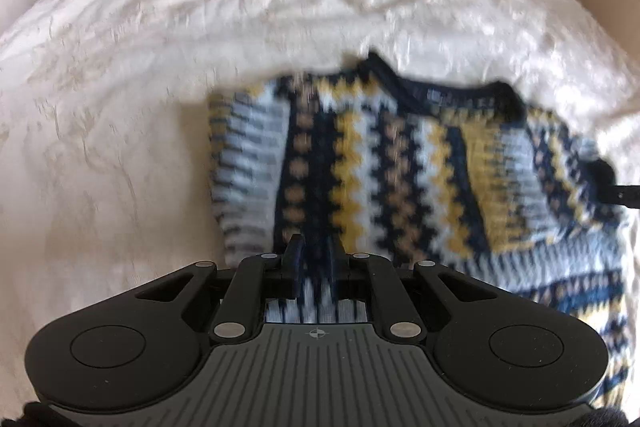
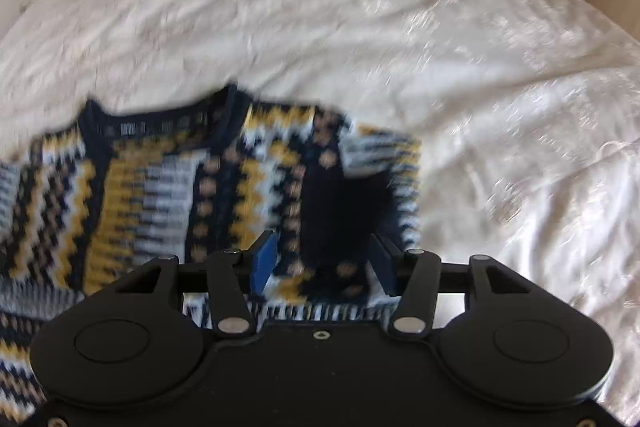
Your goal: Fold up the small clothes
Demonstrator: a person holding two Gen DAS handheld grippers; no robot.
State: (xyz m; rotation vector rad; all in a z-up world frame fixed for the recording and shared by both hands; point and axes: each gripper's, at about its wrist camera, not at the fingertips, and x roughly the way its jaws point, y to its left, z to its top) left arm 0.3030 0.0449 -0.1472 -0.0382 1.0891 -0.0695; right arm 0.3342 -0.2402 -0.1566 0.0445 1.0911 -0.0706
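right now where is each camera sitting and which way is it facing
Left wrist view: sits on the left hand-held gripper, looking steeply down along its fingers at the patterned sweater on the white bed cover; jaws shut on the knit; the right gripper's tip shows at the right edge.
Right wrist view: sits on the right hand-held gripper, looking steeply down at the sweater's other side; jaws open over it.
Shared: sweater, bed cover, and the dark neckline.
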